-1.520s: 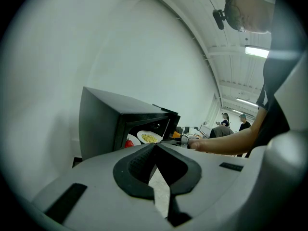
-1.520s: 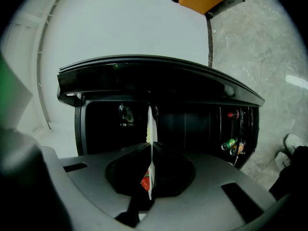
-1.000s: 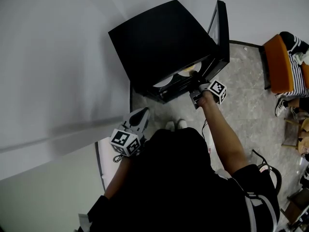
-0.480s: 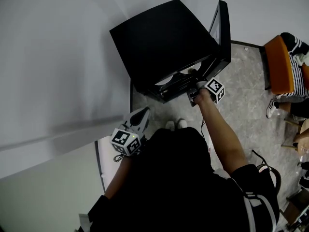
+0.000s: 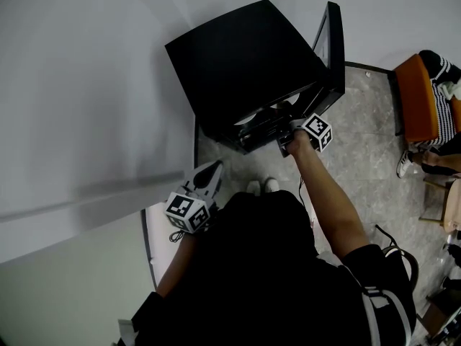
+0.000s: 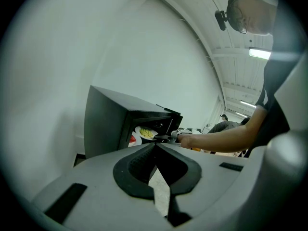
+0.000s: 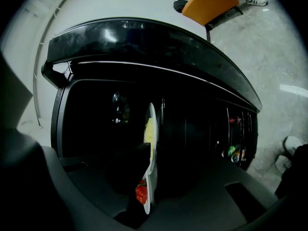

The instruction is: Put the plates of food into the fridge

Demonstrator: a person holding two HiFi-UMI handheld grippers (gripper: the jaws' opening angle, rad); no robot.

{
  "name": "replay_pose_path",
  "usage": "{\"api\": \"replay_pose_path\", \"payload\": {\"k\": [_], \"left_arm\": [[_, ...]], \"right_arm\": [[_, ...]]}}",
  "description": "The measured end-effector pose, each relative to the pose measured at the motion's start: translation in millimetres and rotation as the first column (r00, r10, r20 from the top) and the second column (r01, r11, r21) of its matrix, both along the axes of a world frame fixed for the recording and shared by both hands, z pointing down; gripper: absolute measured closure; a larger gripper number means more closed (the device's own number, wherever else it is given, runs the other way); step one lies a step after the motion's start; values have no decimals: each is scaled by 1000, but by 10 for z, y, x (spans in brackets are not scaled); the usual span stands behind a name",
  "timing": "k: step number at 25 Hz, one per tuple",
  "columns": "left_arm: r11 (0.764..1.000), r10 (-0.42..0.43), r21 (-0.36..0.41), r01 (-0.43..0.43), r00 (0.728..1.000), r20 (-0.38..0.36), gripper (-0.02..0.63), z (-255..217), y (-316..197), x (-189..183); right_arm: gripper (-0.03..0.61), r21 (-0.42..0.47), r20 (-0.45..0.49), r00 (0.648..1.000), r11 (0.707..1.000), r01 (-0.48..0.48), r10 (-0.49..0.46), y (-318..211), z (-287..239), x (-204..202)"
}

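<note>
Black fridge (image 5: 245,63), white plates (image 7: 154,121) of yellow and red food (image 7: 148,134), orange chair (image 5: 414,96)

One black fridge (image 5: 245,56) stood with its single door (image 5: 330,45) open. Two white plates were inside it: one plate with yellow food (image 7: 150,134) and one plate with red food (image 7: 144,191). At least two drink cans (image 7: 234,151) sat in the door's rack; the exact number was unclear. Two handheld grippers showed: the left gripper (image 5: 210,173) and the right gripper (image 5: 287,132). One orange chair (image 5: 418,92) stood at the floor's right edge.
</note>
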State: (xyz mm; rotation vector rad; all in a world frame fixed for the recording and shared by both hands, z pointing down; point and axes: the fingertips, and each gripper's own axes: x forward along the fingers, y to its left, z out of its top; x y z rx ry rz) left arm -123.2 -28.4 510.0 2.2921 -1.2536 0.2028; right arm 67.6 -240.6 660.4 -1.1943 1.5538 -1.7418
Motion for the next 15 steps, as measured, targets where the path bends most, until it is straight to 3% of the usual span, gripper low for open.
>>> {"api": "replay_pose_path", "payload": {"k": [4, 8, 15], "left_arm": [[1000, 3, -1, -3, 1000, -4, 592, 0, 13, 15], [1000, 13, 0, -13, 1000, -12, 592, 11, 0, 46], [1000, 23, -1, -23, 999, -42, 592, 23, -20, 99]], "right_arm": [[469, 40, -30, 999, 999, 36, -35, -11, -84, -8], [440, 75, -99, 992, 993, 87, -80, 44, -122, 15], [425, 179, -340, 924, 953, 246, -175, 200, -273, 69]]}}
